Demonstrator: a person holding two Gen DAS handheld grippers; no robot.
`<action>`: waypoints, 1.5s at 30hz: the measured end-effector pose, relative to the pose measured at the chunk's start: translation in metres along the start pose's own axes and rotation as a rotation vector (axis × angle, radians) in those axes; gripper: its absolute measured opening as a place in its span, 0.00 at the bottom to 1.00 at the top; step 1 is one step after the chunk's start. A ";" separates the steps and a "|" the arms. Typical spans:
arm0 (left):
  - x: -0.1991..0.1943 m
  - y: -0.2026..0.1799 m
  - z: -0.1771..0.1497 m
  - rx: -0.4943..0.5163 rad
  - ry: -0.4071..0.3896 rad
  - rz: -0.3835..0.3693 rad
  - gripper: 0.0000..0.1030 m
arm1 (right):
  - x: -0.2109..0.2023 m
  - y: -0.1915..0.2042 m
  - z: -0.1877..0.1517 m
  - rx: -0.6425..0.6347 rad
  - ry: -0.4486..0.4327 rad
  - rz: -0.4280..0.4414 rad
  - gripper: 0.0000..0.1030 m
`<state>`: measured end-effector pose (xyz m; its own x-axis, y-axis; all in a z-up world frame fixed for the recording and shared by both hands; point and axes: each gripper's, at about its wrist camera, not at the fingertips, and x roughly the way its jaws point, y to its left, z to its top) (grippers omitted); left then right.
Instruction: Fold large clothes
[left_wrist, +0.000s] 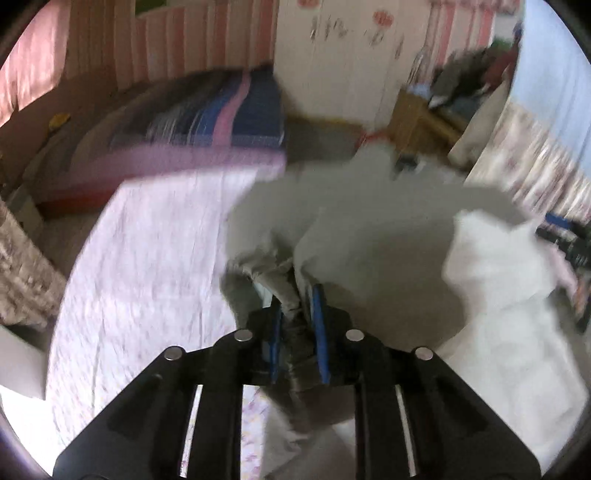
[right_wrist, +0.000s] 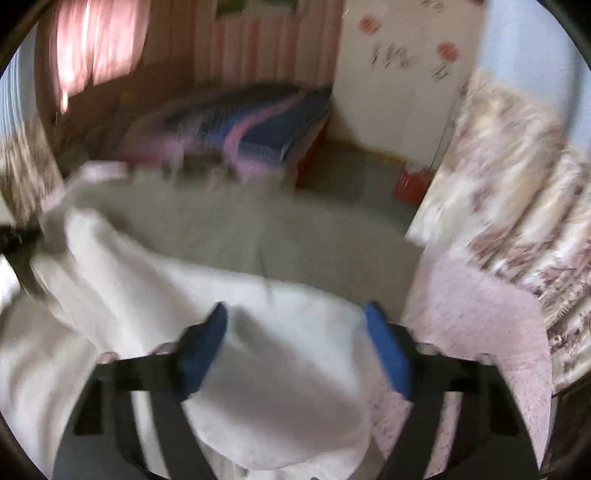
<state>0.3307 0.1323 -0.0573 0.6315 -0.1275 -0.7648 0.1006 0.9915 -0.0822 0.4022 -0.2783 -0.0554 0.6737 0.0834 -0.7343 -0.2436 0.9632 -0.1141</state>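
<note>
Left wrist view: the left gripper pinches a bunched fold of the white garment, which billows over the pink floral bedsheet. Right wrist view, blurred: the right gripper stands apart, the cloth lying between its blue pads.

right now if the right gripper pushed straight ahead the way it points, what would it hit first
Most likely the white garment, which already bulges between the open fingers of the right gripper. Blur hides whether the pads touch it yet.
</note>
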 end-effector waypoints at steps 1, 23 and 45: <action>0.004 0.002 -0.005 -0.008 0.014 -0.006 0.19 | 0.008 0.001 -0.004 -0.033 0.017 -0.022 0.65; 0.038 -0.090 0.084 0.138 0.179 0.043 0.11 | 0.035 0.064 0.079 0.069 0.113 0.363 0.67; 0.028 -0.002 0.062 0.010 0.084 0.132 0.28 | -0.007 -0.020 0.032 0.139 -0.001 0.202 0.52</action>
<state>0.3957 0.1253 -0.0393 0.5736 0.0065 -0.8191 0.0289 0.9992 0.0281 0.4245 -0.2896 -0.0263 0.6220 0.2782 -0.7319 -0.2753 0.9528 0.1281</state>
